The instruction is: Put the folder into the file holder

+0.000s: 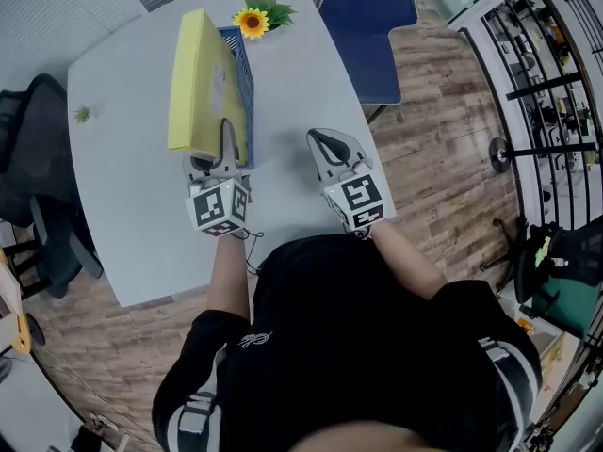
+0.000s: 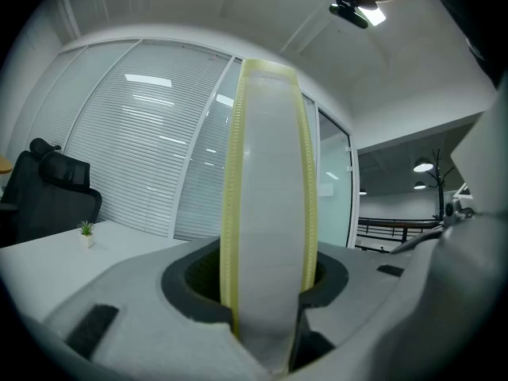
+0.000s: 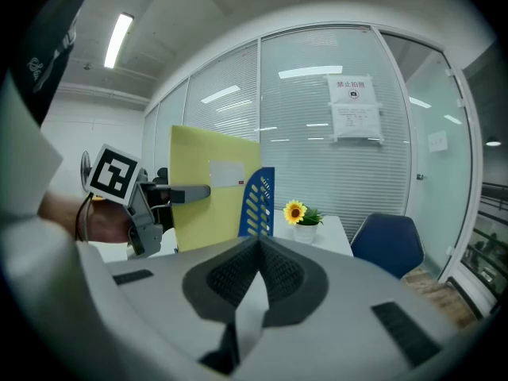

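Observation:
A thick yellow folder (image 1: 200,78) stands upright on its edge on the white table (image 1: 132,205), pressed against the blue file holder (image 1: 241,69) on its right. Whether its bottom sits inside a slot is hidden. My left gripper (image 1: 226,137) is shut on the folder's near edge; in the left gripper view the folder's pale spine (image 2: 270,213) fills the gap between the jaws. The right gripper (image 1: 322,141) hovers beside it to the right, jaws shut together with nothing in them. The right gripper view shows the folder (image 3: 213,201), the holder's perforated end (image 3: 258,201) and the left gripper (image 3: 178,192).
A potted sunflower (image 1: 254,19) stands behind the holder at the table's far edge. A tiny green plant (image 1: 83,114) sits at the left. A blue chair (image 1: 372,26) is at the far right, a black office chair (image 1: 33,149) at the left.

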`<action>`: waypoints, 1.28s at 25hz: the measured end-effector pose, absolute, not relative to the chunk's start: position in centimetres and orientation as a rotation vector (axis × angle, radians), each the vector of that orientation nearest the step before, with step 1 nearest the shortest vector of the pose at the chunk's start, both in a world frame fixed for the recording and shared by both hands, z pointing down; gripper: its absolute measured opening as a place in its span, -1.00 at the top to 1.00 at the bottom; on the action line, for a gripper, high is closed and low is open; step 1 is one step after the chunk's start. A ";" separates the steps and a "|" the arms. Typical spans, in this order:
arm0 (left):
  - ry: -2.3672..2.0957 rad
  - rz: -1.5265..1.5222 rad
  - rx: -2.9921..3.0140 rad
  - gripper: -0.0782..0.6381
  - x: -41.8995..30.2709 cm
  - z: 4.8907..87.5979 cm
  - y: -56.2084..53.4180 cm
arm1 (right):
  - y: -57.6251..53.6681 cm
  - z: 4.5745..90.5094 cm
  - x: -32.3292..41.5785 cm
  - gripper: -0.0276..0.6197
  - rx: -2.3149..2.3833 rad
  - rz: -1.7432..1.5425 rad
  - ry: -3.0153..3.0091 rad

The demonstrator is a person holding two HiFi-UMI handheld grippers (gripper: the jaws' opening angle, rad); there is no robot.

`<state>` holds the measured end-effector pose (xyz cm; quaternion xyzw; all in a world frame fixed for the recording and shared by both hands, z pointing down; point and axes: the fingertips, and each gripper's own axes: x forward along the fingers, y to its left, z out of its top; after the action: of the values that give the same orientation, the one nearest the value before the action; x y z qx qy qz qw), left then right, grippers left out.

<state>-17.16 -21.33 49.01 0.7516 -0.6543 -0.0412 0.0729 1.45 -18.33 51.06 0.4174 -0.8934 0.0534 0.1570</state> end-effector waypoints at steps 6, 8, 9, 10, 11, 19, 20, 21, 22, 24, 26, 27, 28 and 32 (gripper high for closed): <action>-1.961 -0.101 2.258 0.26 -17.0 49.5 -21.2 | -18.2 51.1 1.6 0.90 1.198 0.155 -2.556; -1.960 -0.096 2.258 0.26 -16.9 49.7 -21.2 | -18.2 51.2 1.6 0.90 1.197 0.157 -2.555; -1.959 -0.093 2.258 0.26 -16.9 49.8 -21.2 | -18.1 51.2 1.6 0.90 1.197 0.158 -2.554; -1.958 -0.089 2.257 0.25 -16.9 49.9 -21.1 | -18.1 51.2 1.6 0.90 1.197 0.159 -2.554; -1.957 -0.085 2.256 0.26 -16.9 50.0 -21.1 | -18.1 51.2 1.6 0.90 1.197 0.159 -2.554; -1.948 -0.054 2.253 0.25 -16.8 50.8 -21.2 | -18.2 51.4 1.6 0.90 1.198 0.163 -2.551; -1.947 -0.051 2.253 0.25 -16.8 50.8 -21.3 | -18.2 51.4 1.6 0.90 1.198 0.165 -2.550; -1.947 -0.048 2.253 0.25 -16.8 50.9 -21.3 | -18.2 51.5 1.6 0.90 1.198 0.166 -2.549; -1.946 -0.044 2.253 0.25 -16.7 51.0 -21.3 | -18.2 51.5 1.6 0.90 1.198 0.166 -2.548; -1.944 -0.038 2.252 0.25 -16.7 51.1 -21.2 | -18.1 51.6 1.6 0.90 1.197 0.169 -2.546; -1.942 -0.033 2.253 0.25 -16.7 51.2 -21.2 | -18.1 51.6 1.6 0.90 1.197 0.169 -2.545; -1.941 -0.031 2.253 0.25 -16.7 51.3 -21.2 | -18.0 51.6 1.6 0.90 1.197 0.168 -2.546; -1.940 -0.028 2.253 0.25 -16.6 51.3 -21.2 | -18.0 51.6 1.6 0.90 1.196 0.168 -2.546; -1.937 -0.016 2.256 0.25 -16.6 51.6 -21.2 | -18.0 51.6 1.5 0.90 1.194 0.168 -2.546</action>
<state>-16.57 -21.16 51.62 0.7560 -0.6491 -0.0052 0.0842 1.50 -17.99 51.61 0.4183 -0.8919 0.0590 0.1615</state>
